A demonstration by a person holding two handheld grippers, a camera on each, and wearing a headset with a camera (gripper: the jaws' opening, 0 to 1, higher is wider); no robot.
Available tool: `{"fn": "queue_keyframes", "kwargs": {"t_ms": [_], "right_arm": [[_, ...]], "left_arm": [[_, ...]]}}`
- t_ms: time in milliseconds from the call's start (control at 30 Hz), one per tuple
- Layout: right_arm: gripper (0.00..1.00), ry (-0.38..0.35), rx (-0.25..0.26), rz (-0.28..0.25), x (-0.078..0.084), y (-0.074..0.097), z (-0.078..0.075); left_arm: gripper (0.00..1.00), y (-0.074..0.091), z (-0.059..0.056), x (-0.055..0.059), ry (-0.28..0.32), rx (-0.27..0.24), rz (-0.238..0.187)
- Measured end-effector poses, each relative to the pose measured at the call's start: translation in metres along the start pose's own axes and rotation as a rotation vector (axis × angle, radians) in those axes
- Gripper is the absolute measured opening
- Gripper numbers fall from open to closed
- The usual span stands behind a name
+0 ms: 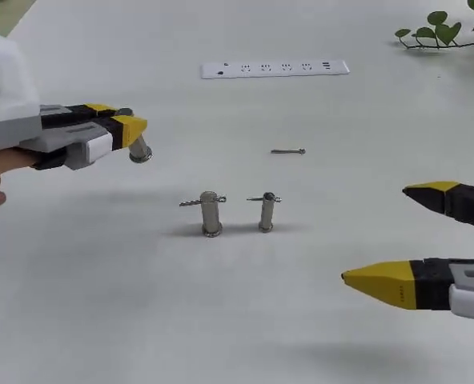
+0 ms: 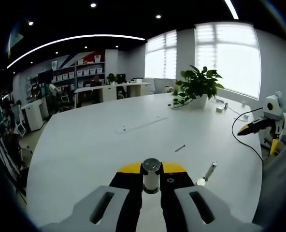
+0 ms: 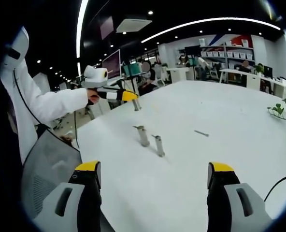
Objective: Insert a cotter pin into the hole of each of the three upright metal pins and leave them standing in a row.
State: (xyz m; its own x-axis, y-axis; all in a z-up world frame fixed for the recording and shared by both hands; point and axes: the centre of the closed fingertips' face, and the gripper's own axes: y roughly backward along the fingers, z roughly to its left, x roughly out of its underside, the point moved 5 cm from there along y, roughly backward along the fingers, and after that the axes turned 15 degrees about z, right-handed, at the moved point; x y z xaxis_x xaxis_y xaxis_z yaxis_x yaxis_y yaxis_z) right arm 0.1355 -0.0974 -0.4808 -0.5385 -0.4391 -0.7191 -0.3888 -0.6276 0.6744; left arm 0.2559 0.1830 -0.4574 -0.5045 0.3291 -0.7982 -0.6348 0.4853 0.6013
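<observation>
Two upright metal pins (image 1: 211, 214) (image 1: 267, 212) stand side by side mid-table, each with a cotter pin through its top hole. A third metal pin (image 1: 138, 149) hangs above the table at the left, with my left gripper (image 1: 130, 130) shut on it; its round head (image 2: 151, 166) faces the left gripper view between the yellow tips. A loose cotter pin (image 1: 288, 151) lies flat behind the standing pair. My right gripper (image 1: 385, 240) hovers open at the right, with nothing between its jaws. The standing pins (image 3: 143, 136) (image 3: 159, 145) and the left gripper (image 3: 128, 96) appear in the right gripper view.
A white power strip (image 1: 275, 69) lies at the far side of the white table (image 1: 237, 320). A leafy plant (image 1: 449, 28) reaches in at the far right corner. A person's white sleeve (image 3: 56, 104) holds the left gripper. A black cable (image 2: 239, 126) runs across the table's right.
</observation>
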Motion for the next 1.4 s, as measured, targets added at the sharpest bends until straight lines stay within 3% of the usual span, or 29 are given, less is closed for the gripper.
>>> {"fn": "queue_keyframes", "kwargs": {"t_ms": [300,700,867,1100,1400], "right_arm": [[0.89,0.009,-0.002,-0.01,0.003,0.004,0.006],[0.88,0.003,0.009,-0.016,0.007,0.008,0.008],[0.88,0.0,0.009,-0.018,0.008,0.008,0.009],[0.88,-0.001,0.001,-0.012,0.01,0.006,0.01],[0.87,-0.004,-0.005,-0.008,0.01,0.006,0.01]], "left_arm": [[0.09,0.018,-0.04,0.007,-0.001,0.071,-0.01],[0.09,0.009,-0.076,0.031,0.018,0.128,0.039],[0.09,0.001,-0.091,0.047,0.047,0.149,0.062],[0.09,-0.009,-0.104,0.06,0.031,0.153,0.113],[0.09,-0.021,-0.105,0.07,0.037,0.112,0.156]]}}
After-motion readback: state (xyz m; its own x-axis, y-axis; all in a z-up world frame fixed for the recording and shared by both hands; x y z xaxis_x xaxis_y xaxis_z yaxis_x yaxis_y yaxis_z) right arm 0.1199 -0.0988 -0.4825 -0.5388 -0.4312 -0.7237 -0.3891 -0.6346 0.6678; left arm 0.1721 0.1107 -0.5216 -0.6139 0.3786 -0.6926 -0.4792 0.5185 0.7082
